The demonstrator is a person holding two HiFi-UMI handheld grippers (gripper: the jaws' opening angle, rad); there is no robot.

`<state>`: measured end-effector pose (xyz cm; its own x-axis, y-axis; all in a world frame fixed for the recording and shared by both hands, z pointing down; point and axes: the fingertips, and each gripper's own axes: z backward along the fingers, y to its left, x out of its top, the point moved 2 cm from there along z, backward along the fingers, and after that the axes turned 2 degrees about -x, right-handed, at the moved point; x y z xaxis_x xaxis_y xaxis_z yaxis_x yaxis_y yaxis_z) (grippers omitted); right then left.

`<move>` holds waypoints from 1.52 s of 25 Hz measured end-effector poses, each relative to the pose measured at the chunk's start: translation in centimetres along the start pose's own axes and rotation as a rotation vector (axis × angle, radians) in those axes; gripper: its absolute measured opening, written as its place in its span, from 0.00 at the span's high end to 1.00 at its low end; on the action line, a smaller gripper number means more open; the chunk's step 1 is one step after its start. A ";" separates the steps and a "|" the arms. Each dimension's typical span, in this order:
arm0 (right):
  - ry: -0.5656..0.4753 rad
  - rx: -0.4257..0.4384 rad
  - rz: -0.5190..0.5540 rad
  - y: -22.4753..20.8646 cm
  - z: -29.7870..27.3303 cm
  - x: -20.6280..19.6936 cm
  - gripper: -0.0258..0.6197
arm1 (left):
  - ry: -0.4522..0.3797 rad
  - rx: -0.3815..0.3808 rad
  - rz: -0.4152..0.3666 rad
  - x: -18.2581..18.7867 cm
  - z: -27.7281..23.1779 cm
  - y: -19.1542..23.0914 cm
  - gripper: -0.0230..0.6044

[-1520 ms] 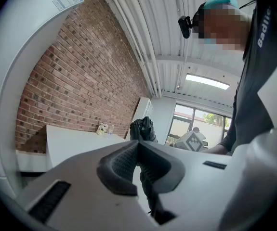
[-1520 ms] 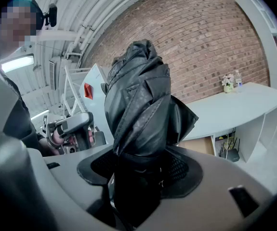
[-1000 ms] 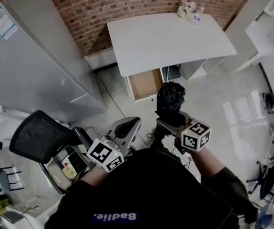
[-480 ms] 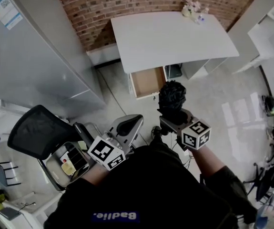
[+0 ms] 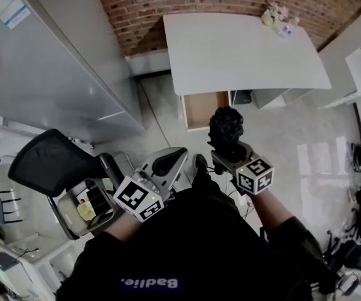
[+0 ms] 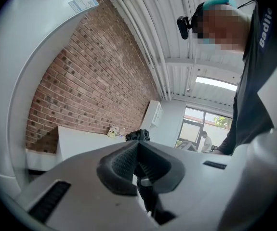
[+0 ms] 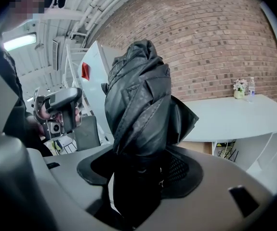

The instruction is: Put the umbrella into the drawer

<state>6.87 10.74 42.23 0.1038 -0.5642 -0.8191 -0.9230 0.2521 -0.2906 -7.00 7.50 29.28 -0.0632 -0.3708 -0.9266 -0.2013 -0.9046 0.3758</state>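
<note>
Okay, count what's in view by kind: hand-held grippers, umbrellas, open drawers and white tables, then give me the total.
hand-held grippers: 2, the left hand-held gripper and the right hand-held gripper
umbrella: 1, folded, black, in the right one's jaws
open drawer: 1, under the table
white table: 1
Total: 5

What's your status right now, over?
Right gripper shut on black umbrella. Left gripper shut, empty. Drawer open under white desk, umbrella not yet in. Nothing seen blocking it.

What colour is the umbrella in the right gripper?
The umbrella is black, seen best in the right gripper view.
</note>
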 end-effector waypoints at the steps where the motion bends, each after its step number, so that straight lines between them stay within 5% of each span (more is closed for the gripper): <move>1: 0.013 0.007 0.013 -0.7 -0.6 0.1 0.53 | 0.001 0.018 0.005 0.2 -0.5 0.5 0.97; 19: 0.279 0.121 0.311 -14.0 -12.6 -2.5 0.53 | -0.001 0.215 0.048 1.8 -10.5 8.2 0.97; 38: 0.607 0.103 0.584 -21.0 -23.2 -13.5 0.53 | -0.040 0.351 0.157 -3.4 -9.0 12.6 0.97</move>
<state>16.31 -5.15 70.86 -0.6233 -0.6379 -0.4523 -0.7251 0.6881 0.0286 -0.56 -4.51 37.27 -0.1566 -0.4847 -0.8606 -0.5081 -0.7076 0.4910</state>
